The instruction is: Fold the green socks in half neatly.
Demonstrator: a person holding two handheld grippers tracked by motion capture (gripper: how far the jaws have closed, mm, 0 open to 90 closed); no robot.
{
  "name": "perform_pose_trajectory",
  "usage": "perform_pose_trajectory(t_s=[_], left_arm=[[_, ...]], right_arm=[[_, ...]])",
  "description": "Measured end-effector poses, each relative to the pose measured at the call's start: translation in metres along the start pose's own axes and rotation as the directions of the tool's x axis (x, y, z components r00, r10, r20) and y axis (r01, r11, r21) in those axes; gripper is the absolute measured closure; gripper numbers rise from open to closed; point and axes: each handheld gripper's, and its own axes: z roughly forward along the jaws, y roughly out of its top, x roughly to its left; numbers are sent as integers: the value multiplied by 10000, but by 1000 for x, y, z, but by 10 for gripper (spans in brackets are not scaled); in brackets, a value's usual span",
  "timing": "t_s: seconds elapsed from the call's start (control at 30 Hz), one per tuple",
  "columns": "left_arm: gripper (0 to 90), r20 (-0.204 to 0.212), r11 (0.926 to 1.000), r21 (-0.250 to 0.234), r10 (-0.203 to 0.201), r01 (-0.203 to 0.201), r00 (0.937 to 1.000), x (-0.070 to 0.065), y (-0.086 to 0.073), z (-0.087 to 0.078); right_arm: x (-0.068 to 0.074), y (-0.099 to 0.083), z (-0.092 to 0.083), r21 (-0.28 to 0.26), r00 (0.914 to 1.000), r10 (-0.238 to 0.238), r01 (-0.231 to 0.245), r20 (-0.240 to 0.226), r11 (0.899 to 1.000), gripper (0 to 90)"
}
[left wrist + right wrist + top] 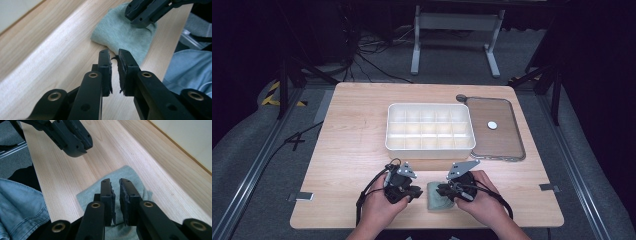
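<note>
Nearest, at the front edge of the wooden table [352, 125]: a folded grey-green cloth [435, 199], with the right gripper [443, 190] poised right over it, jaws nearly pressed together with only a thin slit between and pinching nothing, and the left gripper [414, 192] just left of the cloth over bare wood, jaws likewise almost closed and empty. Beyond the cloth, mid-table: a white compartment box [430, 129]. Beyond and right of the cloth, touching the box's right side: a clear lid [495, 128] lying flat, a small white disc [492, 125] on it.
</note>
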Motion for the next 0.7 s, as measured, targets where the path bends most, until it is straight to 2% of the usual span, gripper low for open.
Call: perform_pose_trajectory(t_s=[0.07,0.2,0.3,0.33,0.37,0.43,0.53,0.6,0.7], left_arm=[[809,61,9999,-34,148,-147,9999,-4,5,3],[822,237,9976,-52,695,-694,9973,-12,16,17],[816,196,9944,229,1029,-1033,9945,-14,19,29],[802,40,9923,380,1175,-1176,9931,-16,20,33],[802,-136,9877,541,1476,-1467,9889,-17,21,38],[798,-197,9831,784,1675,-1655,9857,-20,23,45],[803,-244,9768,1312,1739,-1693,9845,-19,24,52],[804,-154,9788,1319,1598,-1564,9870,-18,24,52],[803,-112,9781,1363,1602,-1572,9870,-17,25,52]], right_arm=[[-1,-3,0,-36,10000,31,-31,44,10000,807],[-4,-10,1,14,9996,281,-281,24,9996,809],[-5,-14,3,31,9992,402,-402,18,9992,810],[-6,-17,4,36,9991,429,-429,-10,9991,809],[-6,-17,4,36,9991,429,-429,-10,9991,809],[-8,-21,6,35,9986,520,-519,-90,9986,813],[-12,-31,11,-115,9976,666,-668,-194,9977,824],[-13,-35,11,-371,9966,773,-783,-290,9962,825],[-12,-38,11,-499,9981,582,-591,-186,9970,825]])
